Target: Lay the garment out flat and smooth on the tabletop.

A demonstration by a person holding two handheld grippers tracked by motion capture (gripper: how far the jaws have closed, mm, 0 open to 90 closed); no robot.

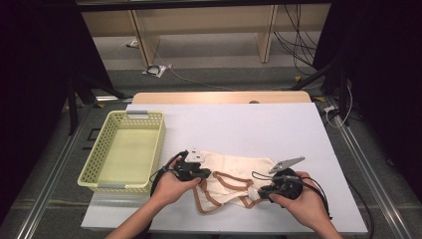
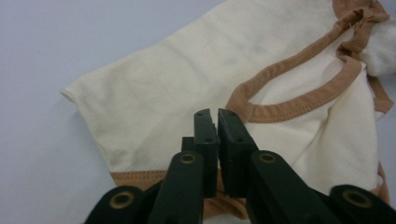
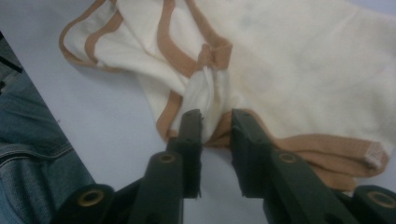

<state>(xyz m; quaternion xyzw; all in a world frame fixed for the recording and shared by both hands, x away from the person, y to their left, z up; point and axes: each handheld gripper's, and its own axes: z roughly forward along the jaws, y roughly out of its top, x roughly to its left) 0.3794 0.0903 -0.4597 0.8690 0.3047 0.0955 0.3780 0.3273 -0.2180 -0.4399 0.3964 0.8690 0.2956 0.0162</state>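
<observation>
Nearby, yellow basket [image 1: 107,149] beside garment [image 1: 234,172]

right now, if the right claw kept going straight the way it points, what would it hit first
Most likely the cream garment itself: a bunched white fold sits right between the right claw jaws, with the brown trim just beyond. Depth is hard to judge.

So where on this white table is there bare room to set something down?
The far half of the white table beyond the cream garment is bare, as is the strip at its right edge. The yellow basket looks empty. The near centre is crowded: left gripper, right gripper, garment.
</observation>
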